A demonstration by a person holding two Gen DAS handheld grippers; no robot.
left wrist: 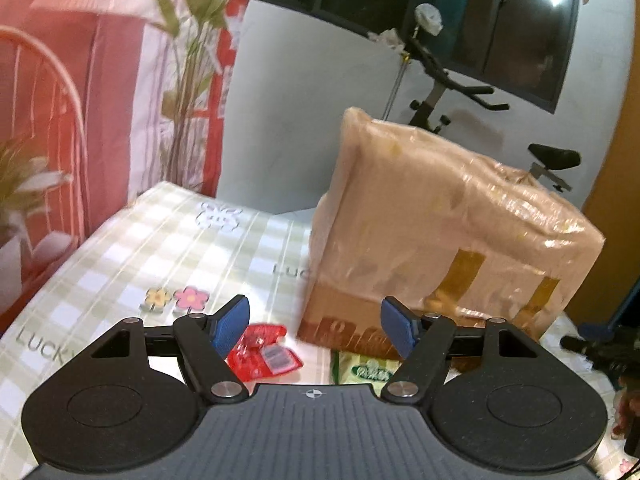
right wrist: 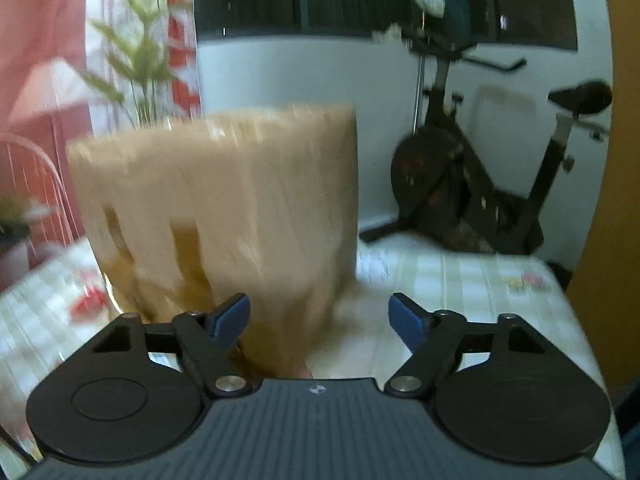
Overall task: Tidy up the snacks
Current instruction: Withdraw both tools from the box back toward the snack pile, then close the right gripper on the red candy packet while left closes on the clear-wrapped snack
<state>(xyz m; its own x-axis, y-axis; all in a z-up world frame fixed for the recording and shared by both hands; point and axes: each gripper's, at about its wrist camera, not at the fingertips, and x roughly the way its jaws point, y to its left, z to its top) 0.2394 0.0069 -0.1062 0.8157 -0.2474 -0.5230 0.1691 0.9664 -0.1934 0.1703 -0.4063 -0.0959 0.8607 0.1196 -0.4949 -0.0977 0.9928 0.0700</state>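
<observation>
Both tongs, left (left wrist: 315, 326) and right (right wrist: 319, 322), gape wide and empty before the taped cardboard box (left wrist: 448, 232).

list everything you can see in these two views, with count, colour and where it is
cardboard box wrapped in clear plastic: one, tan, standing on the table; blurred in the right wrist view
red plastic snack packet: one, red, flat on the cloth left of the box
green snack packet: one, green and white, by the box's near bottom edge, partly hidden
checked tablecloth with flower prints: one, pale green and white, covering the table
exercise bike: one, black, behind the table by the wall
leafy plant: one, green, back left
pink curtain: one, pink and red, left
window: one, dark, back wall
left gripper: one, black with blue pads, jaws open, empty
right gripper: one, black with blue pads, jaws open, empty
</observation>
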